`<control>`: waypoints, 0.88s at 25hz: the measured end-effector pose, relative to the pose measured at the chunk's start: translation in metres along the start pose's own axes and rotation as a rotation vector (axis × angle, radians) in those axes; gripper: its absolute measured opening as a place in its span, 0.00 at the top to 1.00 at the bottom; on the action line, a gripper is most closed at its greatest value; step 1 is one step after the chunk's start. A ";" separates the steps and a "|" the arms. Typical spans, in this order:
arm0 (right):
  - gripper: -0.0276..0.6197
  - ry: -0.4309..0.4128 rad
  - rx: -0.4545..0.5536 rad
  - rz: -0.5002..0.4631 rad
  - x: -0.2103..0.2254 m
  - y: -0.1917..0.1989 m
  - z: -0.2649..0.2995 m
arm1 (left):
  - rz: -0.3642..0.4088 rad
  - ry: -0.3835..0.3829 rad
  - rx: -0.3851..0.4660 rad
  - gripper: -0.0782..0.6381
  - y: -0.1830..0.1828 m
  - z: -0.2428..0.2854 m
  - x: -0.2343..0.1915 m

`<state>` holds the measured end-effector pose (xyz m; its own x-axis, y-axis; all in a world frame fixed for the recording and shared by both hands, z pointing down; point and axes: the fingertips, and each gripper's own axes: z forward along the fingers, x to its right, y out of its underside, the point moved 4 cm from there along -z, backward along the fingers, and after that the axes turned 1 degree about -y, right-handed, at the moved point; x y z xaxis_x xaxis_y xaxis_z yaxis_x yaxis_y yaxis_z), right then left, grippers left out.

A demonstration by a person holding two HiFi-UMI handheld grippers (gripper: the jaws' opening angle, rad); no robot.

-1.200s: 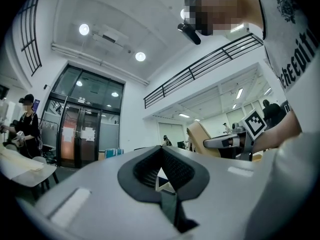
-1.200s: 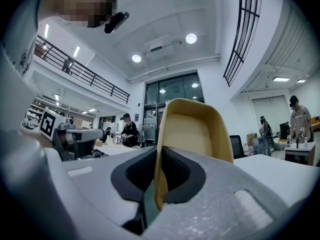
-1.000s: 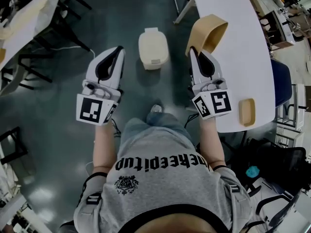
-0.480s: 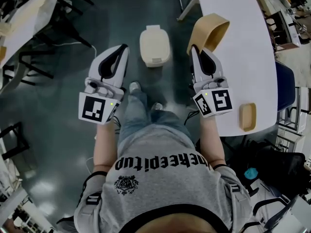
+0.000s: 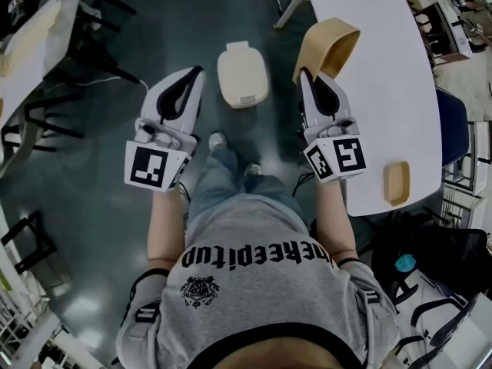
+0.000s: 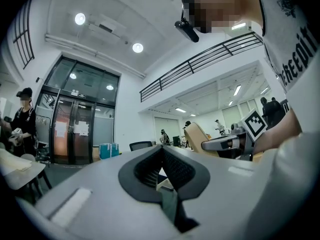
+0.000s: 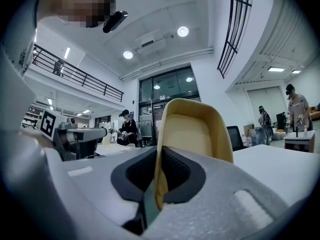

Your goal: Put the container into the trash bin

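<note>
A tan, tub-shaped container (image 5: 327,48) hangs in the air beside the white table, with my right gripper (image 5: 306,74) shut on its rim. In the right gripper view the container (image 7: 192,134) stands upright between the jaws, its hollow side facing the camera. A cream trash bin (image 5: 242,75) with a closed lid stands on the dark floor ahead, between the two grippers. My left gripper (image 5: 197,71) is held level to the bin's left, shut with nothing in it. From the left gripper view the jaws (image 6: 161,150) meet at their tips.
A white table (image 5: 384,106) runs along the right, with a small tan block (image 5: 397,183) near its front edge. Dark chairs (image 5: 54,106) and another table (image 5: 31,44) stand at the left. The person's feet (image 5: 217,141) are just behind the bin.
Both grippers moved a little forward with the person, who stepped toward the bin. The container stayed in the right gripper's grip.
</note>
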<state>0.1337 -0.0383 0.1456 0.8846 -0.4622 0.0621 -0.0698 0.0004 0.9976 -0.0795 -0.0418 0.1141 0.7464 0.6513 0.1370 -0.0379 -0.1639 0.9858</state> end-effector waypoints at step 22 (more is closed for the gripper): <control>0.94 0.182 -0.138 0.045 0.014 0.056 0.058 | -0.154 0.268 -0.124 0.88 0.098 0.068 -0.046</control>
<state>0.1152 -0.0960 0.2005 0.9514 -0.2919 0.0986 -0.0579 0.1447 0.9878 -0.0724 -0.1380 0.1983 0.5492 0.8356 -0.0102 -0.0313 0.0328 0.9990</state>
